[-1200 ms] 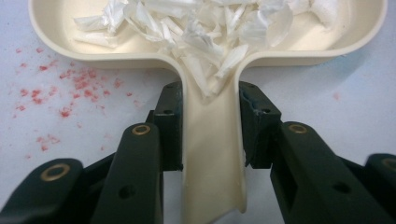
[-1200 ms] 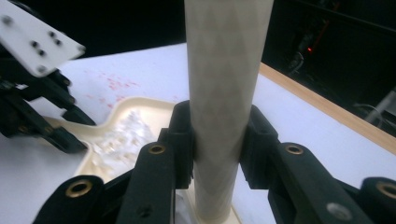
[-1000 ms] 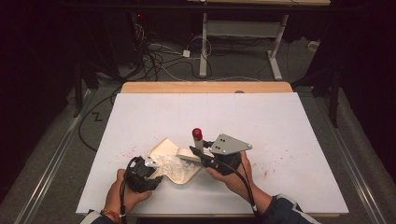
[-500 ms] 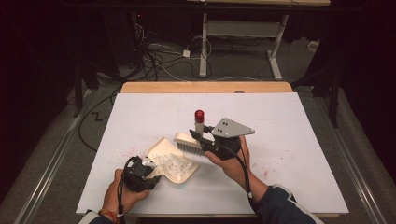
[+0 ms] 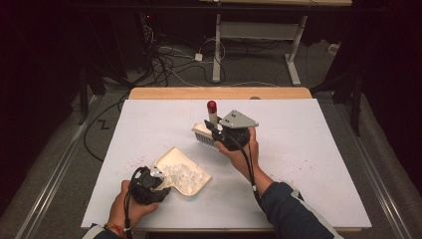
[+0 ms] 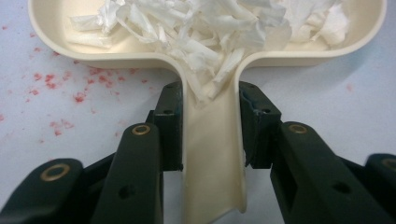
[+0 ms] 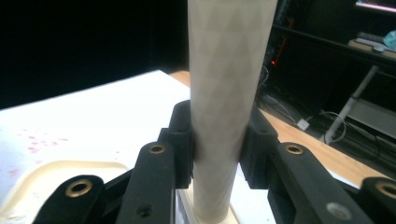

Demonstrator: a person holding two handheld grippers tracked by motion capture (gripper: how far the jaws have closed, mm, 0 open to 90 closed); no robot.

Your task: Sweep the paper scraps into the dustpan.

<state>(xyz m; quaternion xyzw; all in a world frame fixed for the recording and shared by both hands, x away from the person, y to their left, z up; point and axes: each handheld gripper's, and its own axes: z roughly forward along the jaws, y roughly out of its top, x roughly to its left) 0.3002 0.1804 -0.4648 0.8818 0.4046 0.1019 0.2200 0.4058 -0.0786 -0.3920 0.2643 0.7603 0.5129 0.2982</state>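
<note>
A cream dustpan (image 5: 185, 175) lies on the white table, heaped with white paper shreds (image 5: 178, 173). At the near left, my left gripper (image 5: 159, 176) is shut on its handle. In the left gripper view, the jaws of that gripper (image 6: 212, 93) clamp the dustpan handle (image 6: 212, 158) from both sides, and the shreds (image 6: 210, 28) spill into the handle's channel. Farther up the table, my right gripper (image 5: 213, 127) is shut on a brush (image 5: 201, 133), whose handle ends in a red tip (image 5: 212, 105). In the right gripper view, my right gripper (image 7: 217, 116) grips the pale brush handle (image 7: 226, 74), which stands upright.
Red specks (image 6: 60, 88) dot the white table surface (image 5: 308, 149) near the dustpan and at the right. A wooden strip (image 5: 219, 93) borders the far edge. Beyond it are cables (image 5: 169, 59) on the floor and a desk frame (image 5: 259, 35).
The right gripper has carried the brush away from the dustpan, toward the far side of the table. The left gripper and the dustpan have stayed put.
</note>
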